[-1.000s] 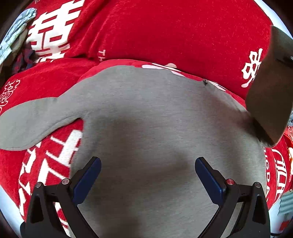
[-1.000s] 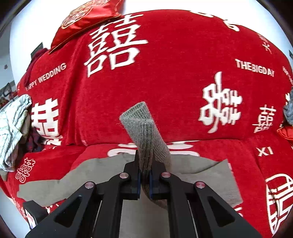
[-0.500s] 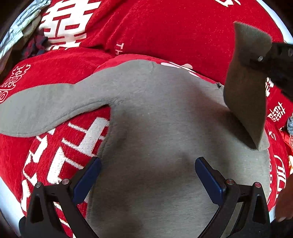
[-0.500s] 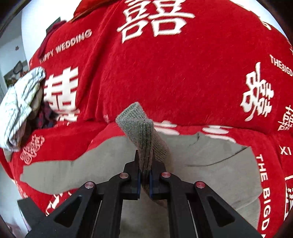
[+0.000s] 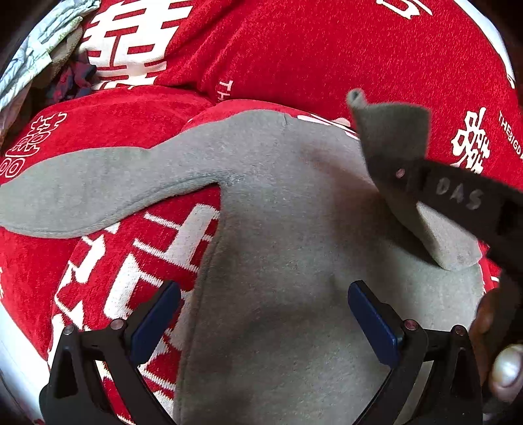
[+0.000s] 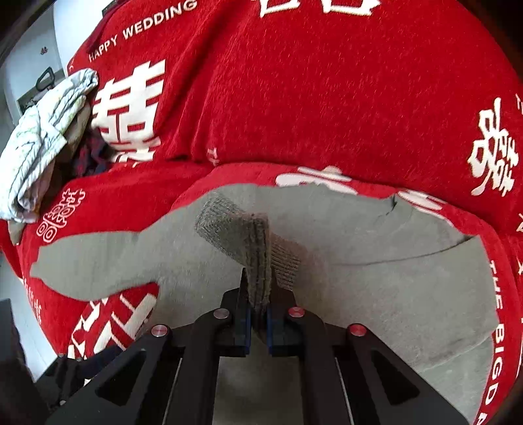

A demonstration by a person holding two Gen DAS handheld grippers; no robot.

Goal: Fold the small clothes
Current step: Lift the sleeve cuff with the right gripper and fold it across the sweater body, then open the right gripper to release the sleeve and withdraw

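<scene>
Home living room, by the look of it. A sofa (image 6: pixel 327 98) draped in a red plush cover printed with white double-happiness characters and "HAPPY WEDDING" (festive household decor). Crumpled laundry (image 6: pixel 42 140) heaped at its left end; white wall (image 6: pixel 65 29) behind.

You are looking at a plain grey top (image 5: pixel 287 248) with a darker grey ribbed cuff (image 6: pixel 242 235). It is lying on a red sofa cover (image 6: pixel 327 98) that is showing white characters and white lettering. The tools are showing black frames with dark blue pads (image 5: pixel 372 320) and red-capped screws. A white cloth with a pale green print (image 6: pixel 42 140) is bunching beside dark red-and-navy fabric (image 6: pixel 91 153).
</scene>
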